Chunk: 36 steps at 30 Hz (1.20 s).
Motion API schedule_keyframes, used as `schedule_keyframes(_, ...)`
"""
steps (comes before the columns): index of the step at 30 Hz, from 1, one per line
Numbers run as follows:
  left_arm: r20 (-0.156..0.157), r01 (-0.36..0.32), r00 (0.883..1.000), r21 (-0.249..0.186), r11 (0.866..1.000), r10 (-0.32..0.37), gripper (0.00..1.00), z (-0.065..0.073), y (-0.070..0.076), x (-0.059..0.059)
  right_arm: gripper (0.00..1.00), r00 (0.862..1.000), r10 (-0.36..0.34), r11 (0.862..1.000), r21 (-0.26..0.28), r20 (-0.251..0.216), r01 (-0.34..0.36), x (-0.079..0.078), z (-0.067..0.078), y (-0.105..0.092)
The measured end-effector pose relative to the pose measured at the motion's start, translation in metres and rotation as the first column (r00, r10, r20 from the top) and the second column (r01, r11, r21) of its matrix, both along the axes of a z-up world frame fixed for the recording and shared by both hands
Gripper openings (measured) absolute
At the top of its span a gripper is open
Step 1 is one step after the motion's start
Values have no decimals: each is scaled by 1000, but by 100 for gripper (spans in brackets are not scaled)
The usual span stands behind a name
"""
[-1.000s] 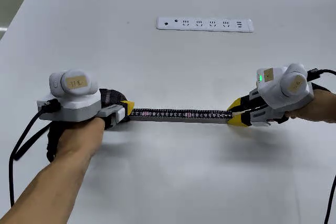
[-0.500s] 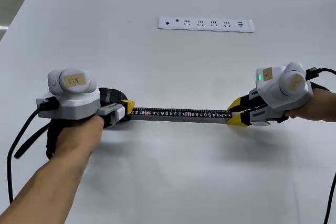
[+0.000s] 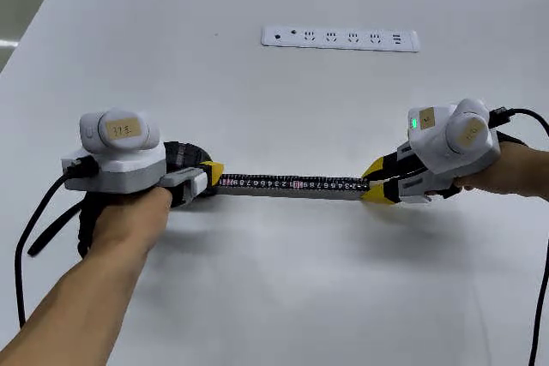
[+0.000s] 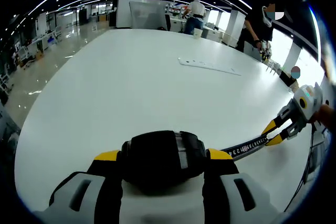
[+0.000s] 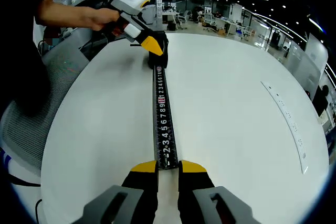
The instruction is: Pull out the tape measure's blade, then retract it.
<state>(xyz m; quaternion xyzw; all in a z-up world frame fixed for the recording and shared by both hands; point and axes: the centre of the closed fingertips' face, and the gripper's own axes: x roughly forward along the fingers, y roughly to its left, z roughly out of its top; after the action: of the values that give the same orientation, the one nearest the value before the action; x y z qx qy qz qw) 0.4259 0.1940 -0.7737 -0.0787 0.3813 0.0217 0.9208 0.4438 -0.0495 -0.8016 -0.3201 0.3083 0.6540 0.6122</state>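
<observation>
Right gripper nearer, blade lying left-right

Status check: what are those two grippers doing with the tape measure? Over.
Left gripper shut on tape measure. Right gripper shut on blade, stretched out between them. Power strip well clear.

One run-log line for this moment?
left gripper: shut on tape measure case | right gripper: shut on blade tip | blade: extended between grippers

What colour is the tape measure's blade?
The blade is black with white numerals, clearest in the right gripper view.
</observation>
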Motion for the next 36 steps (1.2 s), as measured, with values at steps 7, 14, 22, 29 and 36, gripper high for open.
schedule_keyframes(7, -2, 4, 1000, -5, 1000, -4, 57, 0, 0, 0, 10, 1000, 2, 1000, 5, 0, -2, -1, 2, 6)
schedule_keyframes(14, -3, 4, 1000, -7, 1000, -4, 57, 0, -1, 0, 10, 1000, 5, 1000, 9, -1, -5, -2, 2, 13)
schedule_keyframes(22, -4, 5, 1000, -11, 1000, -5, 57, 0, -2, 0, 10, 1000, 9, 1000, 11, -1, -9, -2, 2, 18)
schedule_keyframes(29, -5, 7, 1000, -13, 1000, -7, 57, 0, -2, 0, 10, 1000, 8, 1000, 11, -1, -8, -2, 1, 21)
schedule_keyframes(36, -6, 7, 1000, -16, 1000, -7, 57, 0, -4, 0, 10, 1000, 10, 1000, 14, 4, -10, -3, 1, 26)
